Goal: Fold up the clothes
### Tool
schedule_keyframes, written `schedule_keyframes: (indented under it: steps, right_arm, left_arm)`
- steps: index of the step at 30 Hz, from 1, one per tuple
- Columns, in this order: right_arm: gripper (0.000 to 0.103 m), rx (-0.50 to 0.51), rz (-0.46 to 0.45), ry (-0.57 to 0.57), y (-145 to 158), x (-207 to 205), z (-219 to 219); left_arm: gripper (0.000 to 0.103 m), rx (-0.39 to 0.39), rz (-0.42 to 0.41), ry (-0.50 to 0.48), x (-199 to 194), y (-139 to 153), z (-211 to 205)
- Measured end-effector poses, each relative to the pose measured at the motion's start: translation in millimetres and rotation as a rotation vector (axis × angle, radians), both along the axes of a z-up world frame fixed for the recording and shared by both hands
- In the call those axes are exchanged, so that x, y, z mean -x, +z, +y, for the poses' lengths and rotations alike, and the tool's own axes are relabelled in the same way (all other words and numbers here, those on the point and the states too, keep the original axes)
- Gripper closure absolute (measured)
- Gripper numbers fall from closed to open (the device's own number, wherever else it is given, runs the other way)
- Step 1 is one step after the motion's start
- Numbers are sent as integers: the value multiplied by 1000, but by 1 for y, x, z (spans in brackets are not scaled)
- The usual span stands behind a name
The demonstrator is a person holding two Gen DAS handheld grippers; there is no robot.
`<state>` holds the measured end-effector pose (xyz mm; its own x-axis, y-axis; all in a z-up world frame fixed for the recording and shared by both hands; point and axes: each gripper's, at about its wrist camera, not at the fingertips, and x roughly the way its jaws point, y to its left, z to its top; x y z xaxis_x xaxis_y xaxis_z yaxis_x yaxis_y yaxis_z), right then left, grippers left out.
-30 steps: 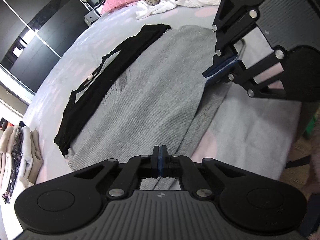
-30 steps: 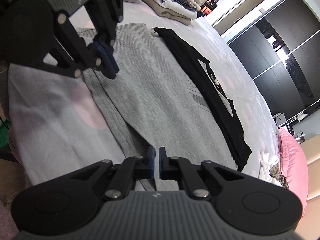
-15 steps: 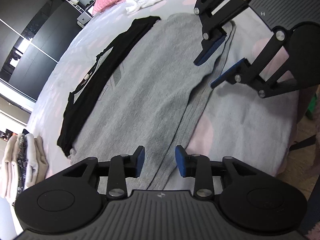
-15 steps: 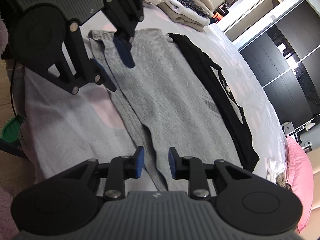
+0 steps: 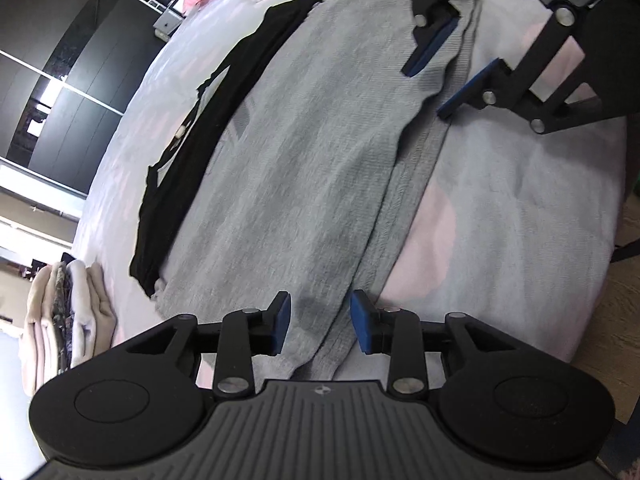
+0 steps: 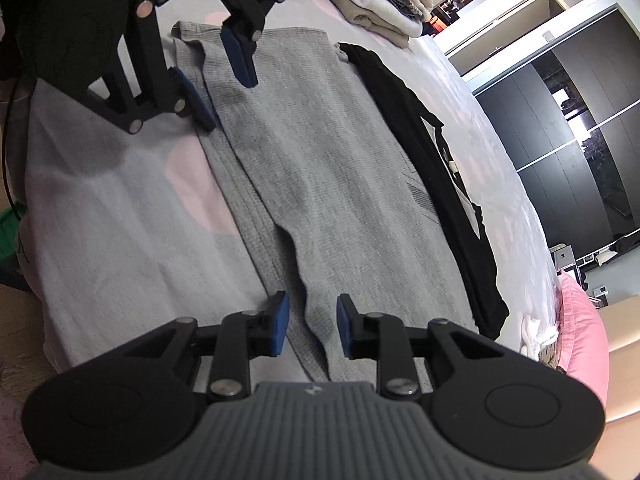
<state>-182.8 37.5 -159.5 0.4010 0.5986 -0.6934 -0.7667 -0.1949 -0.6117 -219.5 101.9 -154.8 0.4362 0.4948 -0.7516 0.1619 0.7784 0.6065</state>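
The left gripper (image 5: pixel 320 326) hangs over the near edge of the bed (image 5: pixel 520 200), its blue pads (image 5: pixel 282 322) apart and easing inward, with the folded edge of the grey sweater (image 5: pixel 304 152) lying under the gap between them and neither pad pressing on the cloth. The right gripper (image 6: pixel 308 328) hangs over the same near edge further along, its pads (image 6: pixel 280 326) likewise parted with nothing clamped, the grey sweater (image 6: pixel 328 168) running beneath the gap. In each wrist view the other gripper shows at the top of the frame with its fingers spread above the opposite end of the garment. The sweater lies flat along the near side of the bed, one long side turned over onto itself so that a ribbed strip shows beside the fold, nearest the bed's edge. The bedcover is pale grey with large pink spots. Just beyond the sweater, touching its far long edge, lies a black garment (image 5: pixel 208 120) spread out with a pale patch on it. Further off, toward one end of the bed, stands a stack of folded clothes (image 6: pixel 380 4) in beige and patterned cloth. At the other end lie a pink pillow (image 6: pixel 584 332) and a crumpled white cloth (image 6: pixel 536 332). Beyond the far side of the bed stands a dark wardrobe (image 6: pixel 568 120) with sliding doors.
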Motion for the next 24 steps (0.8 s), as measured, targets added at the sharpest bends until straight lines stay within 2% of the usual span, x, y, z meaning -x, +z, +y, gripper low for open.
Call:
schedule_keyframes:
  steps: [1, 2, 4, 8, 10, 12, 13, 18, 21, 24]
  right_arm:
    - [75, -1, -1, -1, 0, 0, 0]
    - [75, -1, -4, 0, 0, 0, 0]
    - [75, -4, -11, 2, 0, 1, 0]
    - [77, -16, -26, 0, 0, 1, 0]
    - [92, -20, -30, -3, 1, 0, 1]
    - [95, -26, -27, -3, 3, -1, 0]
    - [100, -31, -24, -4, 4, -1, 0]
    - [102, -30, 7, -6, 14, -5, -3]
    - [102, -35, 49, -9, 21, -8, -8]
    - [102, -35, 49, -15, 21, -9, -8]
  left_arm:
    - [82, -15, 3, -2, 0, -1, 0]
    - [84, -30, 7, -5, 0, -2, -1]
    - [86, -66, 13, -21, 2, -5, -2]
    - [90, -73, 6, -44, 3, -3, -4]
    - [101, -59, -11, -43, 3, 0, -3]
    - [103, -29, -27, -29, 2, 5, 0]
    - [103, -17, -36, -22, 2, 7, 1]
    - [103, 5, -88, -23, 7, 21, 2]
    - [103, 22, -89, -23, 10, 26, 2]
    - [103, -12, -54, -39, 10, 19, 0]
